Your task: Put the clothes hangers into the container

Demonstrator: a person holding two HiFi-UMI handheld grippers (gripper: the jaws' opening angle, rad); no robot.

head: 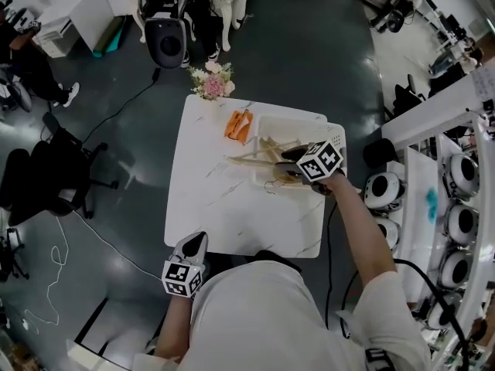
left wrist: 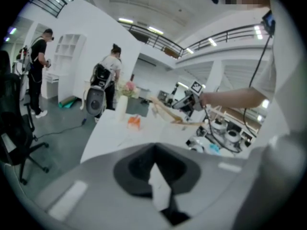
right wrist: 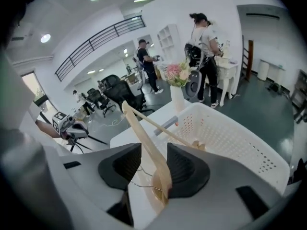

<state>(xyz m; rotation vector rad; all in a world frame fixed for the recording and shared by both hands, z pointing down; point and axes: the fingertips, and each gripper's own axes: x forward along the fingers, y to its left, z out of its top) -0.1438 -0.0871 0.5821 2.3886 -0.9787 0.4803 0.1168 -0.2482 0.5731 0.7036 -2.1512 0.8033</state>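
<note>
A white perforated basket stands on the right part of the white table, with several wooden hangers sticking out over its left rim. My right gripper is at the basket's near left corner. In the right gripper view its jaws stand apart with a wooden hanger lying loose between them, leaning toward the right pad, its far end by the basket. My left gripper hovers at the table's front edge, its jaws together with nothing held.
A vase of pink flowers stands at the table's far edge, with an orange item beside the basket. A black office chair and floor cables lie to the left, and a white rack to the right. People stand in the background.
</note>
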